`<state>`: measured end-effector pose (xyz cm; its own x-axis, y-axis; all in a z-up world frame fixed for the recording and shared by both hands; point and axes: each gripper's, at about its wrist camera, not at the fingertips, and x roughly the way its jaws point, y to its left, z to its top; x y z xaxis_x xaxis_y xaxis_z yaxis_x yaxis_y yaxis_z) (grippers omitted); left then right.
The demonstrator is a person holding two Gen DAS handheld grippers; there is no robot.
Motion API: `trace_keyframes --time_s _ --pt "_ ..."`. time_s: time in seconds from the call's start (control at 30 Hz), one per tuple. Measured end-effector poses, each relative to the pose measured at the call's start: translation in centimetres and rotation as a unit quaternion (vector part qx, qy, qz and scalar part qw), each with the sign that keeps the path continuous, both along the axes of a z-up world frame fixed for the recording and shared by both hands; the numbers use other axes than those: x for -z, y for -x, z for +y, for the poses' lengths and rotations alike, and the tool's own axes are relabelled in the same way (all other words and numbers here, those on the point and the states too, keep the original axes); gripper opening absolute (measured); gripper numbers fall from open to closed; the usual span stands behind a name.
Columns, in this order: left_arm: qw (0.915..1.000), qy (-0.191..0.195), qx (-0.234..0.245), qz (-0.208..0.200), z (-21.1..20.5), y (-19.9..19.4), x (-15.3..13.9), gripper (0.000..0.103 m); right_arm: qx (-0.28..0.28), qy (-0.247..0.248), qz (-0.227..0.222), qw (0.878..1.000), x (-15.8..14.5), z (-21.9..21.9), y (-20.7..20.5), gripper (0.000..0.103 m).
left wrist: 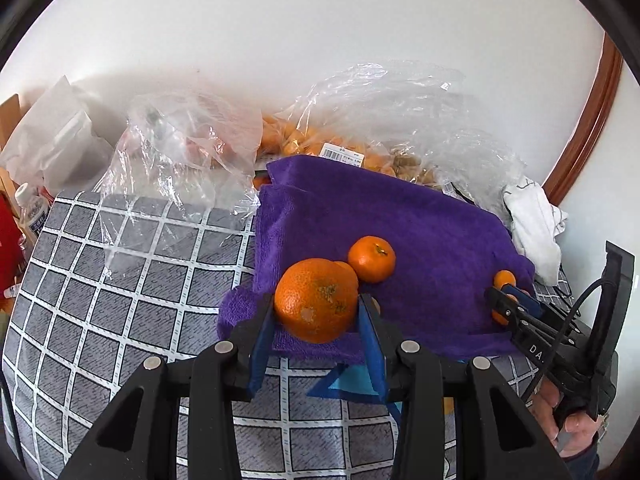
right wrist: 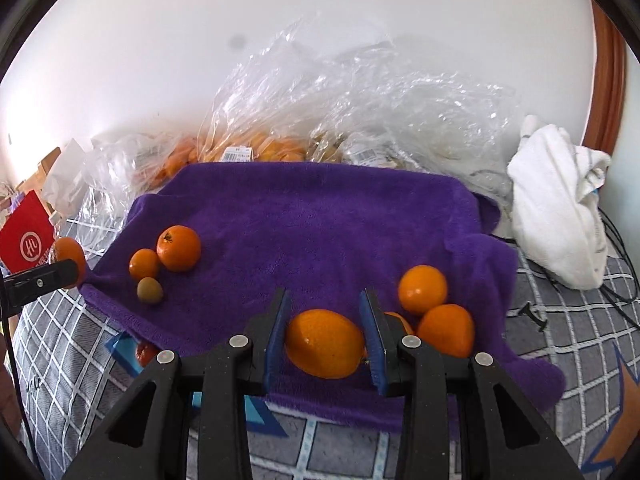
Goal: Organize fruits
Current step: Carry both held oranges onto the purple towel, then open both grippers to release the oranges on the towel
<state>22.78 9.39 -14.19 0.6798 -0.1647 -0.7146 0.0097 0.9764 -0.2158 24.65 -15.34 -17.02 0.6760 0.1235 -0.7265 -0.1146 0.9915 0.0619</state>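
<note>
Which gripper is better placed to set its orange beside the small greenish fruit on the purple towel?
Left, probably. The left gripper, shut on the large orange, is at the purple towel edge nearest the greenish fruit. The right gripper holds the smooth orange farther away, by two other oranges.

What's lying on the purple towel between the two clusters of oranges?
Nothing; in the right wrist view, bare purple towel separates the left cluster from the right cluster.

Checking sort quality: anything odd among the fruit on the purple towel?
One stands out: a small greenish-brown fruit sits with the two oranges at the purple towel's left end, the only non-orange piece there. Nothing looks spilled or damaged.
</note>
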Motion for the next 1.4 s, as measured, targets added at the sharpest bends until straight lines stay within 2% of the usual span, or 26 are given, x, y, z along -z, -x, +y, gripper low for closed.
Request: trace_keyframes --time_s 0.17,0.3,0.4,0.5,0.63,0.83,0.93,1.13,1.2,1.4 --pt "0.9999 0.008 0.007 0.013 0.0 -1.0 0.7 0.038 -0.005 0.003 0.017 1.000 1.4 0.5 -0.7 0.036" --pt "0.9996 0.006 0.021 0.014 -1.0 -1.6 0.9 0.038 -0.013 0.007 0.011 1.000 1.2 0.6 -0.3 0.037" --pt "0.9990 0.013 0.036 0.022 -2.3 -2.3 1.0 0.038 -0.017 0.013 0.011 1.000 0.5 0.7 0.2 0.039" --pt "0.9983 0.012 0.051 0.024 -3.8 -2.8 0.9 0.039 -0.017 0.020 -0.009 1.000 -0.7 0.0 1.4 0.046" --pt "0.9968 0.011 0.073 0.030 -6.0 -3.5 1.0 0.039 -0.004 0.018 -0.019 1.000 -1.8 -1.8 3.0 0.046" --pt "0.9945 -0.011 0.076 0.071 -8.3 -4.7 2.5 0.039 0.025 0.019 -0.023 0.999 -2.5 -4.5 4.9 0.046" --pt "0.9928 -0.037 0.073 0.087 -9.1 -4.9 3.1 0.039 0.036 0.006 -0.019 0.999 -2.4 -5.7 5.6 0.046" --pt "0.9915 -0.069 0.062 0.091 -9.7 -4.9 3.4 0.039 0.051 0.001 -0.016 0.999 -2.4 -6.9 6.7 0.046" --pt "0.9916 -0.067 0.062 0.092 -9.6 -4.9 3.4 0.039 0.052 0.001 -0.013 0.999 -2.3 -7.0 7.0 0.046" --pt "0.9937 -0.030 0.066 0.085 -8.4 -3.7 2.0 0.044 0.055 0.000 -0.002 0.998 -2.1 -6.3 7.5 0.046"
